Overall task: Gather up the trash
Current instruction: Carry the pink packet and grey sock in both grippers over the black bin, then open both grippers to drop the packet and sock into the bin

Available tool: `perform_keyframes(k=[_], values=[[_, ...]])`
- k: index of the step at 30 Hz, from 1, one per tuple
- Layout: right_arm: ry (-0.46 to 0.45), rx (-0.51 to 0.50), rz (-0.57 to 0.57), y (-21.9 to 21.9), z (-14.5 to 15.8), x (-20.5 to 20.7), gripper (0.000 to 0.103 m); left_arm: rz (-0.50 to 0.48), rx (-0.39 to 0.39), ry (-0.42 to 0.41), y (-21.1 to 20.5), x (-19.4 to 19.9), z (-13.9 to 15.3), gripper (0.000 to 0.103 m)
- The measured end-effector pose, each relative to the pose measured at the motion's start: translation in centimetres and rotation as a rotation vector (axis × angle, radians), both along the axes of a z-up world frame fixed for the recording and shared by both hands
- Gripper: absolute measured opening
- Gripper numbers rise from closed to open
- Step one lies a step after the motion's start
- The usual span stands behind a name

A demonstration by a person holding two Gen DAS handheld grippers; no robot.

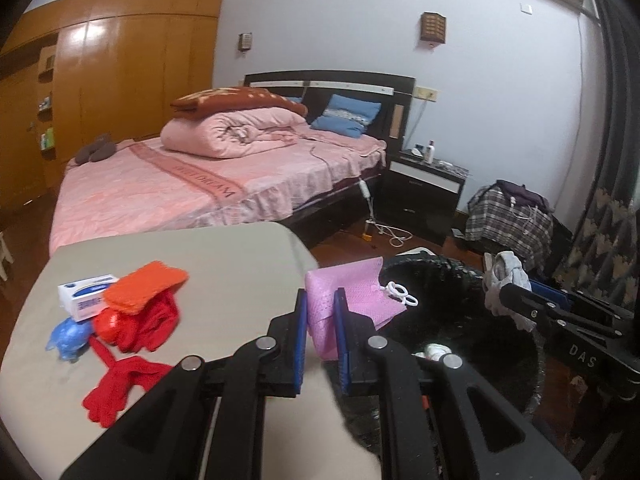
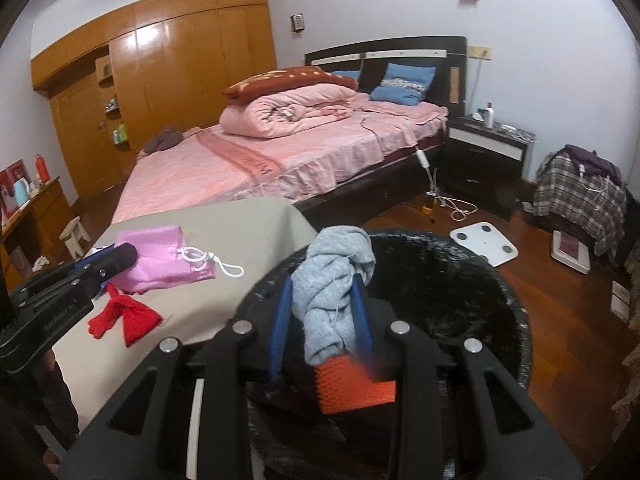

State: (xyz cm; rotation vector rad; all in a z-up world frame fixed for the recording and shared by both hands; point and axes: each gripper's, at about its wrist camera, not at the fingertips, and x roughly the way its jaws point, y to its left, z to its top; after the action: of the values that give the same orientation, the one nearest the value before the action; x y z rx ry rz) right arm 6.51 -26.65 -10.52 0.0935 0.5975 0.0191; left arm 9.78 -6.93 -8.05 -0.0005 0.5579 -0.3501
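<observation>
left gripper (image 1: pixel 322 300): clamped on the near edge of a pink mesh drawstring bag (image 1: pixel 352 300); blue pads either side of the fabric, no gap visible.
pink bag: juts forward from the left fingers, overhanging the table corner toward the bin; white cord loops (image 1: pixel 402 294) dangle at its far right end.
right gripper (image 2: pixel 324 300): pinching a crumpled grey knit cloth (image 2: pixel 332 280), which bunches up above the fingertips and hangs down between the pads.
black mesh trash bin (image 2: pixel 460 280): directly ahead of and below the right gripper; grey cloth is held over its opening. In the left wrist view it sits just right of the left gripper.
bin contents: orange ribbed pad (image 2: pixel 356 384) beneath the right fingers; small pale scraps (image 1: pixel 436 350) at the bottom, too small to identify.
beige table (image 1: pixel 224 256): left of and under the left gripper.
left of left gripper, on table: orange textured pad (image 1: pixel 146 286) lying over a red cloth (image 1: pixel 148 320), white-and-blue carton (image 1: pixel 86 292) touching it, crumpled blue plastic (image 1: pixel 68 338) just nearer, red glove (image 1: pixel 116 384) closest to camera.
background: pink bed (image 1: pixel 208 176) beyond the table.
</observation>
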Motion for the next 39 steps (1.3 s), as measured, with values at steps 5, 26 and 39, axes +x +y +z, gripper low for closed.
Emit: perform_keyframes(k=[5, 26, 39], values=[[0.003, -0.006, -0.042, -2.1, -0.3, -0.5, 0.029, -0.050, 0.007, 0.008, -2.5, 0.4, -0.4, 0.013], [-0.003, -0.029, -0.186, -7.6, -1.2, -1.1, 0.063, -0.195, -0.027, 0.081, -8.2, 3.5, -3.0, 0.055], [-0.021, -0.035, -0.182, -5.5, -0.4, -1.1, 0.098, 0.006, 0.023, 0.006, -0.5, 2.0, -2.6, 0.093]])
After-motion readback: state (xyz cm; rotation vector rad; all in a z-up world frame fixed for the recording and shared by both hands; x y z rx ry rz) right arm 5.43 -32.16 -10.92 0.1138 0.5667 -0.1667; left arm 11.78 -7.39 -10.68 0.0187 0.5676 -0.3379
